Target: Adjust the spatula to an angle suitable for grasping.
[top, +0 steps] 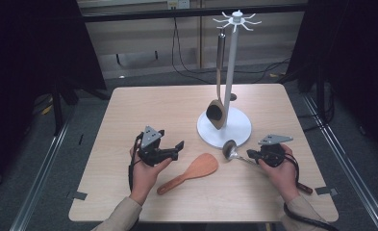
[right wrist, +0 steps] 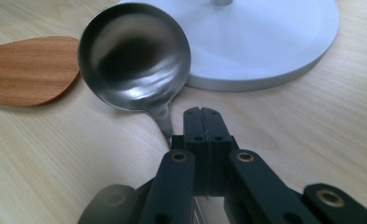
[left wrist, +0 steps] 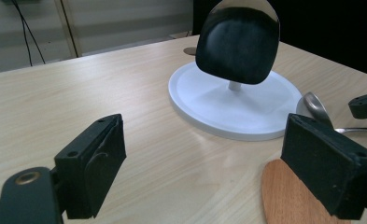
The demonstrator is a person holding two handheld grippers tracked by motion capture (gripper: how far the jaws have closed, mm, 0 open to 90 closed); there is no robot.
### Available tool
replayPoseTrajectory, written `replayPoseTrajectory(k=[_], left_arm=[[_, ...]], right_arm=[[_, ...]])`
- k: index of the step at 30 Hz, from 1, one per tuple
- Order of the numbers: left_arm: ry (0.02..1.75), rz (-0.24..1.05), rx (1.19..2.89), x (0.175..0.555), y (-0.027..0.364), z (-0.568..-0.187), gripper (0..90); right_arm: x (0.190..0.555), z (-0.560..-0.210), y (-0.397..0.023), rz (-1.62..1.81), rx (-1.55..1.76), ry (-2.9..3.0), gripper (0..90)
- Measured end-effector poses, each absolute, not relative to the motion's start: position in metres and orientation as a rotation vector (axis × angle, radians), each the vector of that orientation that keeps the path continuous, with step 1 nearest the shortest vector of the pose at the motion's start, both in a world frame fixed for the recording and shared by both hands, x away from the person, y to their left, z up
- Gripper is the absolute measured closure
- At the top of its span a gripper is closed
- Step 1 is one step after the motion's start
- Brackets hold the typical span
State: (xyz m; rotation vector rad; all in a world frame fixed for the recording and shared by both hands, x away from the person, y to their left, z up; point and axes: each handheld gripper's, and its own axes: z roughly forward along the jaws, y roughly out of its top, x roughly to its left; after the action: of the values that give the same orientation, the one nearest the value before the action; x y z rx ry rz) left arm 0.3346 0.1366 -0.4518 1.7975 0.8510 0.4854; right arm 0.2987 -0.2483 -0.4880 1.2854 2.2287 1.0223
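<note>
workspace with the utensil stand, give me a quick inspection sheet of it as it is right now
surface: light wood table, bare apart from the items below
job's things: steel ladle lying by the stand base, bowl up; wooden rice paddle flat on the table
stand: white hook stand on a round base, a dark-bowled spoon hanging from one hook
clutter: nothing seen
grippers: right gripper jaws shut, ladle handle running under them; left gripper jaws wide open above the paddle, holding nothing
cables: black cable down the left wrist; wall cables behind the table
surroundings: dark curtains both sides, tape marks on the floor
</note>
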Motion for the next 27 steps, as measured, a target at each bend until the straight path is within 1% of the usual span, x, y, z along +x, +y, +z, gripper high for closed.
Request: replayPoseTrajectory(k=[14, 20, 27], left_arm=[[0.867, 0.478, 1.796, 0.333, 0.142, -0.454, 13.7], [0.87, 0.486, 1.806, 0.333, 0.141, -0.453, 13.7], [0.856, 0.461, 1.801, 0.334, 0.136, -0.453, 13.8]], right_arm=[[0.311, -0.499, -0.238, 0.984, 1.321, 2.277, 90.0], [0.31, -0.501, -0.233, 0.985, 1.308, 2.325, 90.0], [0.304, -0.501, -0.229, 1.006, 1.256, 2.379, 90.0]])
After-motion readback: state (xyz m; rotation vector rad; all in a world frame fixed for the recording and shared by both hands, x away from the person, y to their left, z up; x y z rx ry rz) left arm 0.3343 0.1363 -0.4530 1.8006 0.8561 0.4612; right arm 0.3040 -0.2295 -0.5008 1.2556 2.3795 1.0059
